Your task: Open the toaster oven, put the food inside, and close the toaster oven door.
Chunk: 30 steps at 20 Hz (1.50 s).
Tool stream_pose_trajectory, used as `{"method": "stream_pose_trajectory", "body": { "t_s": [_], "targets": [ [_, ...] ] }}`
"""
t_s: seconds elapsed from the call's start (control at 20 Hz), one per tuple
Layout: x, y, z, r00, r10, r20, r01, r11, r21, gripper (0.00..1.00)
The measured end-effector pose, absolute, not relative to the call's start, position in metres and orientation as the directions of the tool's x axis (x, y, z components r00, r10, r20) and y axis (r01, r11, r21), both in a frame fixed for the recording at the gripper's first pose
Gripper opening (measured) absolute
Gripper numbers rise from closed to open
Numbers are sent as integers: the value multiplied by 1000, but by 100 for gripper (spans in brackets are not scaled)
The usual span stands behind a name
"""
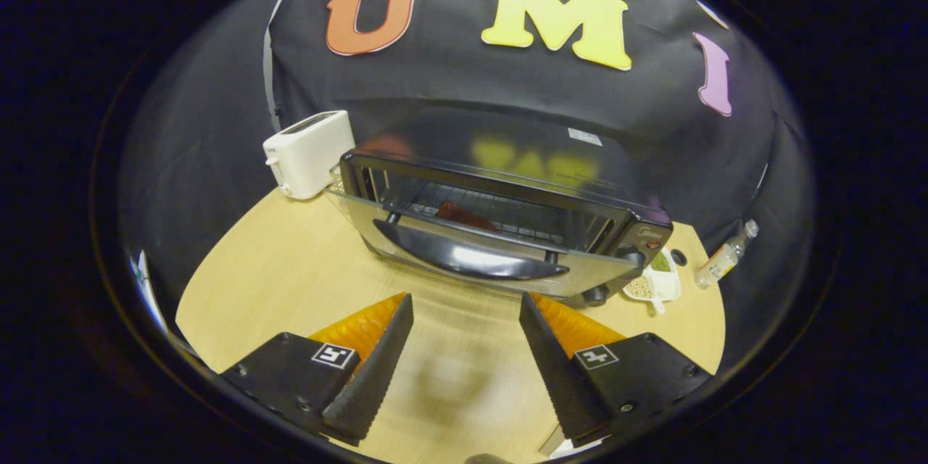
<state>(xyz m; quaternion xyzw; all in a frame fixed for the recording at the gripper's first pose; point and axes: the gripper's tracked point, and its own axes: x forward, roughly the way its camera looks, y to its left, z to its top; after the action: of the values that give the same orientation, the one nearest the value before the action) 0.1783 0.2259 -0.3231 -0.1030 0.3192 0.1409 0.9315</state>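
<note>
- The food [464, 215], a dark reddish piece, is seen lying on the wire rack inside the toaster oven [507, 225], so the closing step is judged to be in hand.
- The glass door [478, 254] hangs open toward the gripper [466, 304], whose jaws are spread wide and hold nothing.
- The door's curved glossy handle [471, 259] is judged best pushed up from beneath.
- A wood-grain desk [290, 268] carries a white boxy toaster [308, 154].

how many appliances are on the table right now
2: a toaster oven just beyond the open gripper, door down, food on its rack; a toaster beside its far corner.
</note>
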Motion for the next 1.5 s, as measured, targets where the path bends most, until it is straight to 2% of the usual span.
{"method": "stream_pose_trajectory", "body": {
  "t_s": [0.8, 1.2, 1.5],
  "targets": [
    [144, 142, -260, 838, 135, -529, -199, 978, -66, 95],
    [111, 54, -107, 955, 43, -293, -68, 995, -77, 95],
    [61, -16, -3, 996, -20, -87, 18, 1000, -19, 97]
  ]
}}
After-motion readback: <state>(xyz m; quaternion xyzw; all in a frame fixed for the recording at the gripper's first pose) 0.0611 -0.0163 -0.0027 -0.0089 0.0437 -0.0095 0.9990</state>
